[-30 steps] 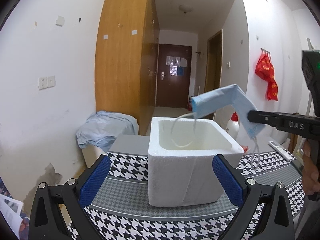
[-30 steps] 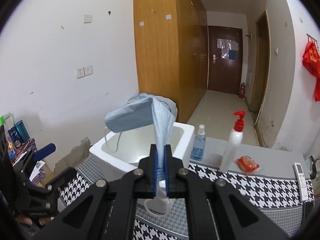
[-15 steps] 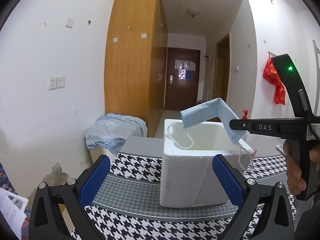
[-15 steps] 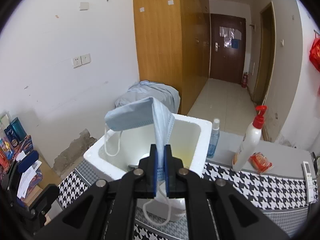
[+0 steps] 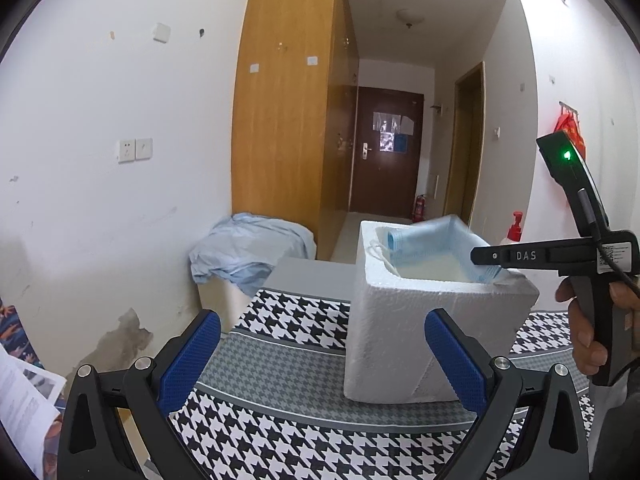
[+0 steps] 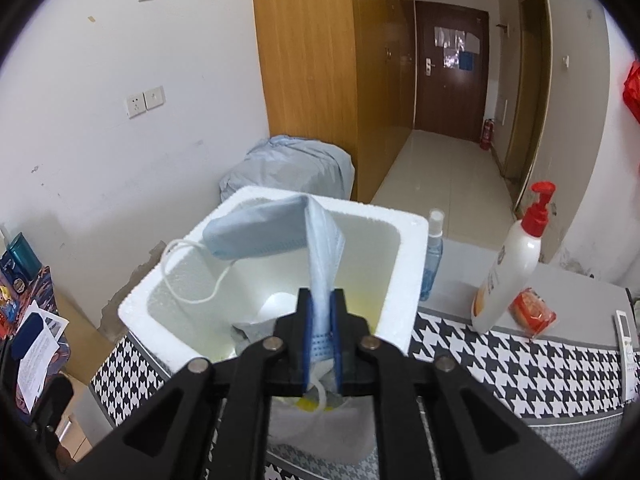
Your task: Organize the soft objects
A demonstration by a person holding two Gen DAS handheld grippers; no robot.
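A white foam box stands on the houndstooth tablecloth. A light blue face mask hangs folded over the box's mouth, and one ear loop droops inside. My right gripper is over the box's near rim. Its jaws are opening, and the mask's edge stands loosely between the blue pads. Grey and white soft items lie on the box floor. My left gripper is open and empty, low in front of the box.
A white pump bottle with a red top, a blue spray bottle, a red packet and a remote are right of the box. A blue cloth-covered object stands behind it. Papers lie at the left.
My right gripper came forward and down, lowering the mask from above the box into its mouth. Its pads have parted slightly around the mask. The left gripper stayed open.
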